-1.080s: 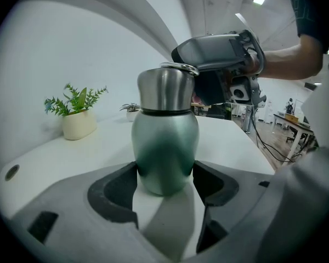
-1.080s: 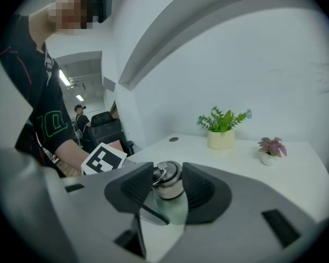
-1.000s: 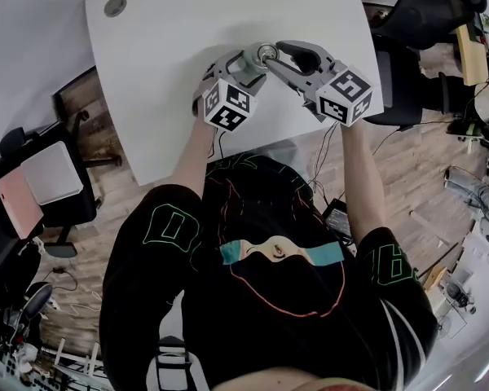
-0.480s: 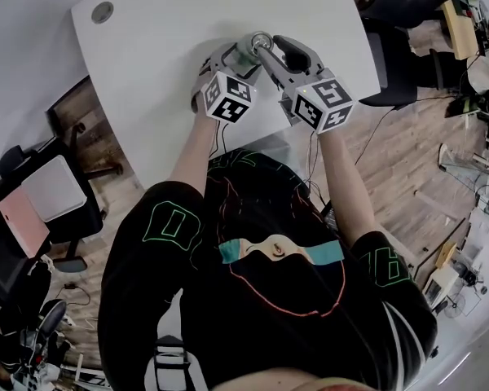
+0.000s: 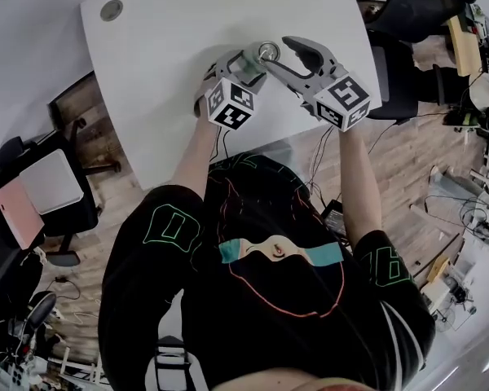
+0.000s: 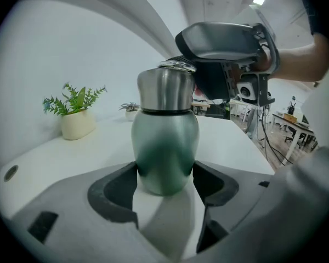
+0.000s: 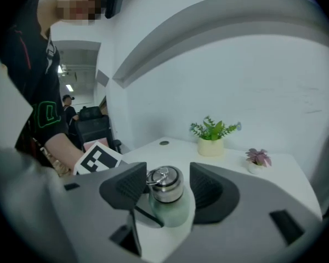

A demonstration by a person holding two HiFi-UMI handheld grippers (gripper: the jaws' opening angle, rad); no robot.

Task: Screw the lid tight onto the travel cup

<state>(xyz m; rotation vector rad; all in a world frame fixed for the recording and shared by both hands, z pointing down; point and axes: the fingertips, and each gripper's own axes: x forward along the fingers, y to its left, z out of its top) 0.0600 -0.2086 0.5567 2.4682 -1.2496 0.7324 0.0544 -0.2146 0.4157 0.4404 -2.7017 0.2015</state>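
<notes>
Right gripper (image 7: 168, 172) fingers (image 7: 126, 186) have just spread around the lid (image 7: 166, 189) (left gripper (image 6: 164, 171) clamps the travel cup (image 6: 164, 138)).

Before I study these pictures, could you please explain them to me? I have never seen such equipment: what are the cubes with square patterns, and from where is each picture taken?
There is no robot: a person holds a grasping tool in each hand, and each patterned cube is part of one. One picture comes from a camera on the person's head, looking down. The other two come from cameras riding on the tools, looking along their jaws. On the white table stand a green travel cup and, farther back, two potted plants. The left tool grips the cup's body. The right tool has its jaws around the steel lid, but they have just been opening, and the pads stand clear of it.
</notes>
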